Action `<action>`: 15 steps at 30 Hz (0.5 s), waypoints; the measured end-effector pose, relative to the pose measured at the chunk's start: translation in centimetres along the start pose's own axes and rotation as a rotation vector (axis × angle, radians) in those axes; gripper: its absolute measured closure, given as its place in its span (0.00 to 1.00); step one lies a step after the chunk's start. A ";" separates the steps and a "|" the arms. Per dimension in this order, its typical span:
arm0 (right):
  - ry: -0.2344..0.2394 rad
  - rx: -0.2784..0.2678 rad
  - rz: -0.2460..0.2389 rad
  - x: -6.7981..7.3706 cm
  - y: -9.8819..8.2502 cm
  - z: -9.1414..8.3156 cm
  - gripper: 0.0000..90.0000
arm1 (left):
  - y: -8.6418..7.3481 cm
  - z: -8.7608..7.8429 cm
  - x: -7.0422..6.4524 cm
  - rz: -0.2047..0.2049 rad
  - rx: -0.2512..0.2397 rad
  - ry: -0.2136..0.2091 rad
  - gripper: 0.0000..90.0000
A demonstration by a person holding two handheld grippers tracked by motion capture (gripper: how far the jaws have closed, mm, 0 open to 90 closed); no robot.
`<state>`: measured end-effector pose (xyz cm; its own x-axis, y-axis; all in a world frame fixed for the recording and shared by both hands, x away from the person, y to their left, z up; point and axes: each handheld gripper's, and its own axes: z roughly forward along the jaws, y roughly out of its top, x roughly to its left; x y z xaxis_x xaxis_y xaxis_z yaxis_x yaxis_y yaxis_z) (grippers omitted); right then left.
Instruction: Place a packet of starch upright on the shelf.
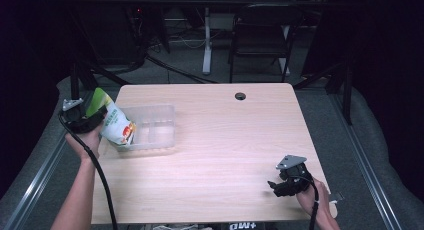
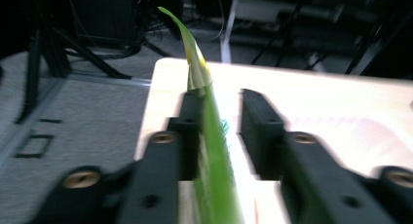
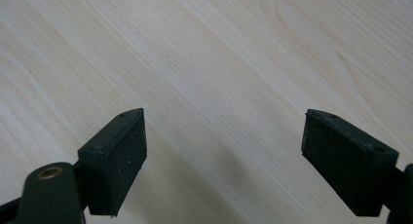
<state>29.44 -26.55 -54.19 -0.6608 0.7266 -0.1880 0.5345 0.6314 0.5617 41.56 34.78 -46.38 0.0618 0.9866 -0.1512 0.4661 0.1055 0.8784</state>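
A green and white snack pouch leans at the left end of a clear plastic tray, its lower end inside the tray. My left gripper is at the pouch's green top edge. In the left gripper view the pouch stands edge-on between the jaws. It lies against the left jaw, with a clear gap to the right one, so my left gripper is open. My right gripper rests low over the table's near right corner. In its own view my right gripper is wide open over bare wood.
The light wooden table has a round cable hole near its far edge. A dark chair and a white desk leg stand beyond the table. A metal rail runs along the floor on each side.
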 end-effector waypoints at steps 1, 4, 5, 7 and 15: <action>0.002 0.000 0.000 0.0 0.0 0.0 0.18 | 0.0 -0.1 -0.1 0.044 0.024 0.020 0.87; 0.003 -0.002 0.000 0.1 0.0 0.1 0.18 | -0.3 -0.1 0.3 0.055 0.047 0.021 0.98; 0.003 -0.002 0.000 0.1 0.0 0.1 0.18 | -0.3 -0.1 0.3 0.055 0.047 0.021 0.99; 0.004 -0.005 0.000 0.1 0.1 0.1 0.17 | -0.5 -0.1 0.6 0.044 0.043 0.028 0.99; -0.001 -0.008 0.009 0.1 0.0 0.0 0.17 | -1.5 0.1 1.9 0.017 0.072 0.039 0.91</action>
<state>29.42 -26.50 -54.17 -0.6555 0.7325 -0.1841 0.5358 0.6228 0.5701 41.09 36.49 -48.01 0.0369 0.9924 -0.1173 0.5280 0.0803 0.8454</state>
